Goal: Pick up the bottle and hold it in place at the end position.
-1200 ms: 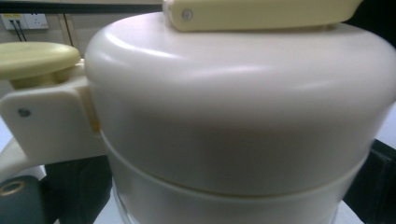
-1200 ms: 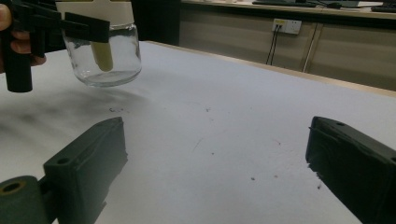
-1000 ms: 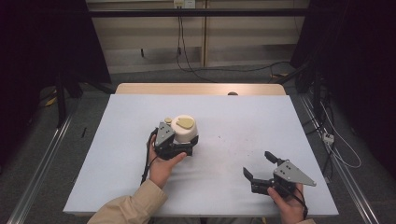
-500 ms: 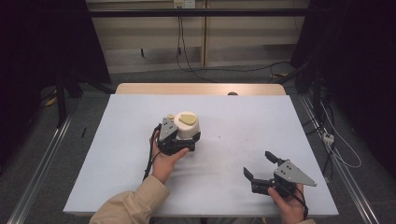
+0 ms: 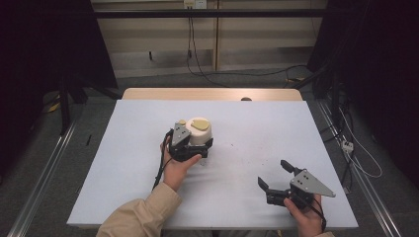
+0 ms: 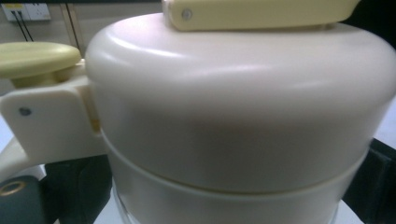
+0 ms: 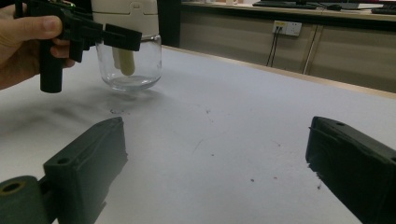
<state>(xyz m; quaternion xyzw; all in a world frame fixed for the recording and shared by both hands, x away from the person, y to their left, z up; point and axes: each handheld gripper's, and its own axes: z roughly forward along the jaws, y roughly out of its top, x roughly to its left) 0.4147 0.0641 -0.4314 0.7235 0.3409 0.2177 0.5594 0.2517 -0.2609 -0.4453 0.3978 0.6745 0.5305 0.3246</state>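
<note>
Jaws of the left gripper (image 5: pixel 197 146) sit around the cream-lidded glass jar (image 5: pixel 199 132) on the white table (image 5: pixel 128 148); right gripper (image 5: pixel 279 177) jaws stand wide apart, empty.

One table (image 5: pixel 123 163) stands here, white-topped, and on it sits one jar (image 5: pixel 200 133): a single clear glass body under a single cream lid. That lid carries two pale yellow parts, a flat tab on top and a round button off to one side. Two grippers are in play, the left gripper (image 5: pixel 190 148) and the right gripper (image 5: pixel 276 177), each with two black jaws. Two hands hold them, one apiece. One beige sleeve (image 5: pixel 141 217) shows. Two grey three-cornered plates ride on the grippers, one on each.
</note>
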